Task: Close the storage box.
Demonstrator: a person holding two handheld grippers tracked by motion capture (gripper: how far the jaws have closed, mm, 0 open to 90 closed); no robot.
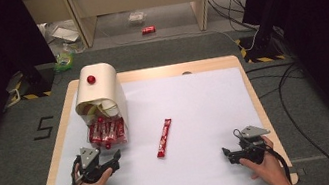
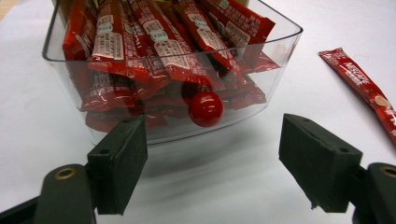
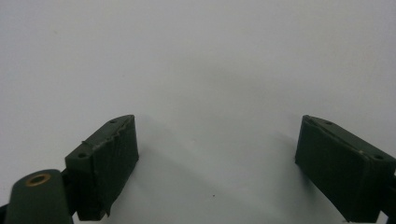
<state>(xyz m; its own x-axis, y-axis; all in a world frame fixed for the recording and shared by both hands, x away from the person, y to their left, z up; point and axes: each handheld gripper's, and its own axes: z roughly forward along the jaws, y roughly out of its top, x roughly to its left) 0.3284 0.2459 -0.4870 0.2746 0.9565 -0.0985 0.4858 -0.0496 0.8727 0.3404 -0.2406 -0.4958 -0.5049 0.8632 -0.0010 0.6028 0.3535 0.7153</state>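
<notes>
Since the left gripper (image 1: 112,158) sits wide open right at the clear drawer's red knob (image 2: 206,108), just center it and squeeze, then pull or push straight. The right gripper (image 1: 228,155) is open too, holding nothing, parked on the white sheet (image 1: 196,112).

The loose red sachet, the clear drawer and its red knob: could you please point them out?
loose red sachet (image 1: 164,137), high view, middle of the pack.
clear drawer (image 2: 280,46), left gripper view, bare front wall.
red knob (image 2: 205,108), left gripper view, ball's centre.
</notes>
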